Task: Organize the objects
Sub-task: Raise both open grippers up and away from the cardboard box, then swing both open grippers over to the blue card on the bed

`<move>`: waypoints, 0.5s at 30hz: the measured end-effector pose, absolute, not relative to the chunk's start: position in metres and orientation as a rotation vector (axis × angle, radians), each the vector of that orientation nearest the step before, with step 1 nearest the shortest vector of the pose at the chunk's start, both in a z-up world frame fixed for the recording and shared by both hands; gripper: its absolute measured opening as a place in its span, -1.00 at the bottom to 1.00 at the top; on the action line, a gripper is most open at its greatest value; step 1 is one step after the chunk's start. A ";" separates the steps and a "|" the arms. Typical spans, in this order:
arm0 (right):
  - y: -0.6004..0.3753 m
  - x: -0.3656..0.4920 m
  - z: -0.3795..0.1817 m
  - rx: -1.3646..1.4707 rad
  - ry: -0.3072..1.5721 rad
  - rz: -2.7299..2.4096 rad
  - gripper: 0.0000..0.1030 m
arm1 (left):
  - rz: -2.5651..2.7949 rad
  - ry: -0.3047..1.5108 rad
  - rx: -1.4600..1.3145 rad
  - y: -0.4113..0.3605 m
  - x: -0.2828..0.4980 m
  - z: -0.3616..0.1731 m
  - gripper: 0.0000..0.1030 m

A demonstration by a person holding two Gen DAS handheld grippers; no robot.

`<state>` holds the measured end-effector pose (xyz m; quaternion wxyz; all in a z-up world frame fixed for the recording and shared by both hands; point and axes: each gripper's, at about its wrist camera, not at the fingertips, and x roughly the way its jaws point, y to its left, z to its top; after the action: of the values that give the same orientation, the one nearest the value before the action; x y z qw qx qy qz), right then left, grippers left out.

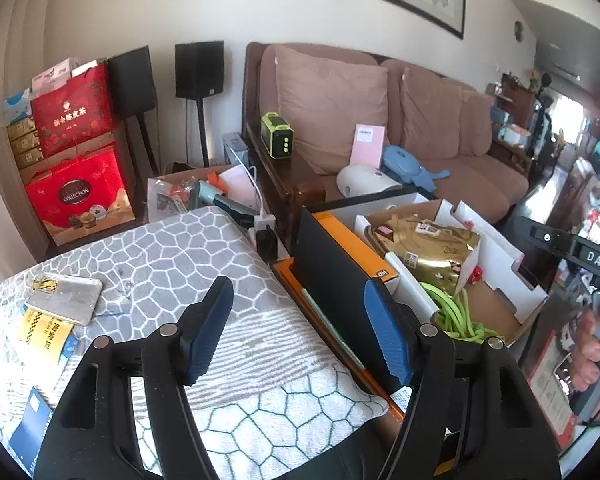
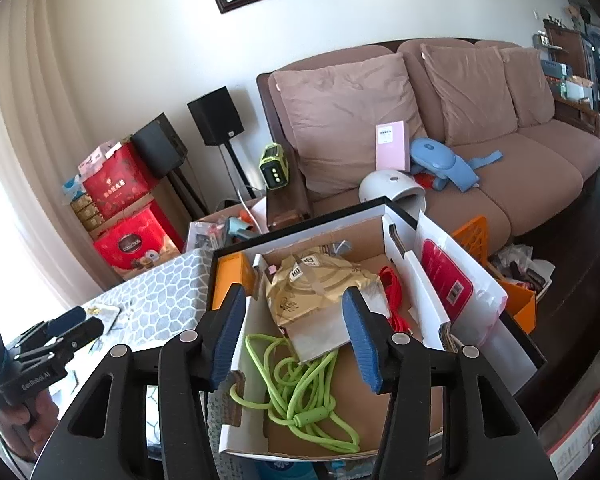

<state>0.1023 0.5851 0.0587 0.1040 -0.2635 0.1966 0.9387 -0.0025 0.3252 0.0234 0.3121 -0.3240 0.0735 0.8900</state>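
Cable lies boxed beneath gaping right tongs.

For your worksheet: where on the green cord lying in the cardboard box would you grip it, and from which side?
Probably grip the green cord at its bunched middle, where several loops cross, coming from above. It lies loose and flat on the floor of the cardboard box, whose walls block a sideways approach; a single outer loop would likely just trail.

Both grippers are matte black plastic frames with slotted arms and round silver pivot screws. The left gripper and right gripper carry ribbed blue pads; white "GenRobot.AI" lettering marks the left handle.
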 end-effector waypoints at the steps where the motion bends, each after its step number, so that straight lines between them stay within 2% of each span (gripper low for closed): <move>1: 0.584 0.103 0.060 -0.773 0.581 2.772 0.02 | 2.348 0.195 -0.857 0.323 -0.004 0.024 0.27; 6: 0.578 0.101 0.064 -0.766 0.637 2.822 0.12 | 2.376 0.186 -0.863 0.310 -0.009 0.029 0.29; 10: 0.563 0.096 0.067 -0.776 0.598 2.844 0.20 | 2.400 0.181 -0.847 0.299 -0.010 0.032 0.42; 15: 0.547 0.088 0.066 -0.813 0.562 2.870 0.31 | 2.412 0.232 -0.830 0.292 -0.009 0.030 0.43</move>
<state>0.0879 0.5466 0.0656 0.0533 -0.2676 0.1848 0.9441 -0.0093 0.2920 0.0305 0.2858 -0.3106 0.0869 0.9024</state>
